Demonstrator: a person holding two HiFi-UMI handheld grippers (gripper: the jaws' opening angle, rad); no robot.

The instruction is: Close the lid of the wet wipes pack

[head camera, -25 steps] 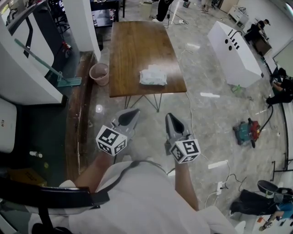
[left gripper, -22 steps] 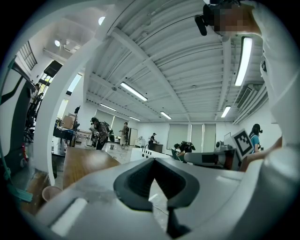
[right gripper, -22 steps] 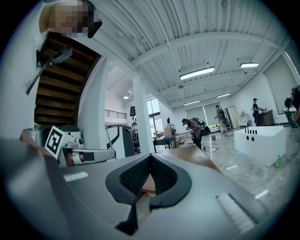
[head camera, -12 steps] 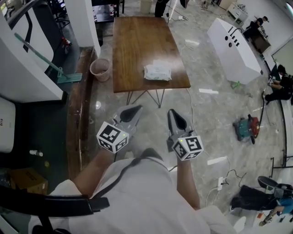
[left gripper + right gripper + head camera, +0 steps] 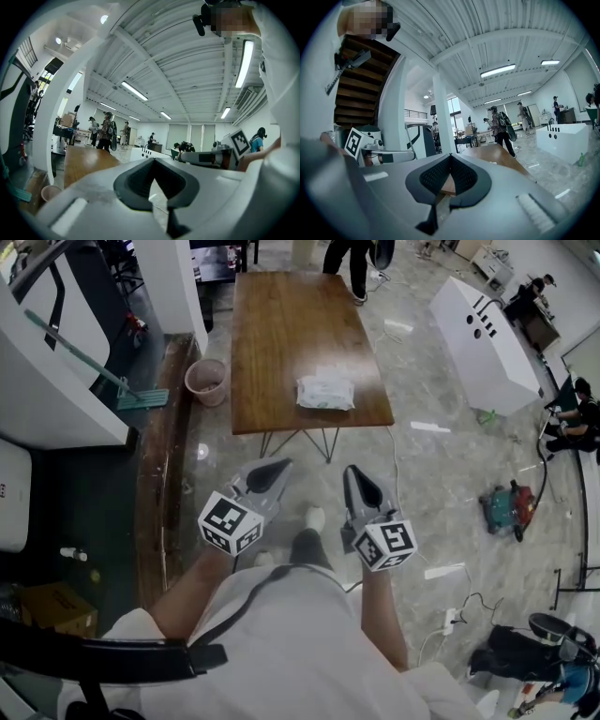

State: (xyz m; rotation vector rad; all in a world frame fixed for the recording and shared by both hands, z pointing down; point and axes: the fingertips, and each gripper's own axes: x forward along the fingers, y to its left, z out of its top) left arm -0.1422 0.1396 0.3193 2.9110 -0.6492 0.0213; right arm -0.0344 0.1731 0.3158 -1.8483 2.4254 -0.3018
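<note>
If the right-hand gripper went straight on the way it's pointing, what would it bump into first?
Probably the wooden table: nothing shows between it and the shut right gripper. Height is hard to judge, so it might skim over the top instead.

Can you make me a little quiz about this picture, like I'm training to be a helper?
1. True or false: the wipes pack lies on the table.
2. What stands on the floor beside the table? A) a pink bin B) a dog C) a sofa
3. Fill the gap: the left tongs and the right tongs are both ____, with nothing between them.

Key: 1 true; 2 A; 3 shut.
</note>
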